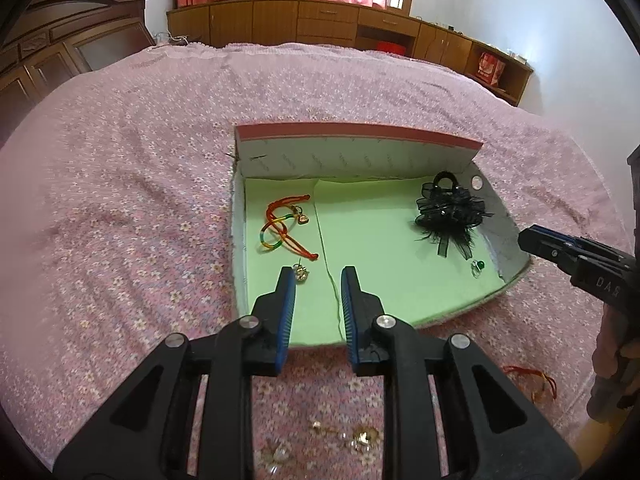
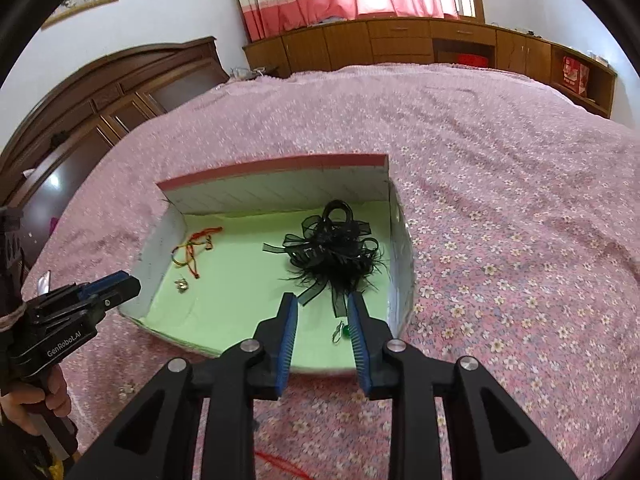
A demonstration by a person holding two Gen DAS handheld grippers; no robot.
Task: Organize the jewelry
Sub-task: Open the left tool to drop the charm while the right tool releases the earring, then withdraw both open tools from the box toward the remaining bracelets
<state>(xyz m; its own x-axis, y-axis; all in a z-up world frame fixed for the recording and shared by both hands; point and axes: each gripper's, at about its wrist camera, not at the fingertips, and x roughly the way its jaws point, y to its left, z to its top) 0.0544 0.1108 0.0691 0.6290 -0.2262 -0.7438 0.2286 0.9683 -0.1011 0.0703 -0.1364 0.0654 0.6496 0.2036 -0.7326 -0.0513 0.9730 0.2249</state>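
An open box with a green lining [image 1: 368,216] [image 2: 240,280] lies on the bed. It holds a red and multicoloured cord bracelet [image 1: 284,226] [image 2: 194,254], a small gold charm [image 1: 300,273] [image 2: 182,285], a black feathered hair clip [image 1: 448,210] [image 2: 332,252] and a green-stone ring [image 1: 477,267] [image 2: 342,332]. My left gripper [image 1: 318,276] is open and empty over the box's near edge, beside the gold charm. My right gripper [image 2: 322,300] is open and empty above the ring, in front of the hair clip.
Gold and pearl jewelry pieces [image 1: 360,438] and a red cord [image 1: 532,380] [image 2: 280,464] lie on the pink floral bedspread [image 1: 120,200] near me. A dark wooden headboard [image 2: 100,92] and wooden cabinets [image 1: 320,24] stand beyond the bed.
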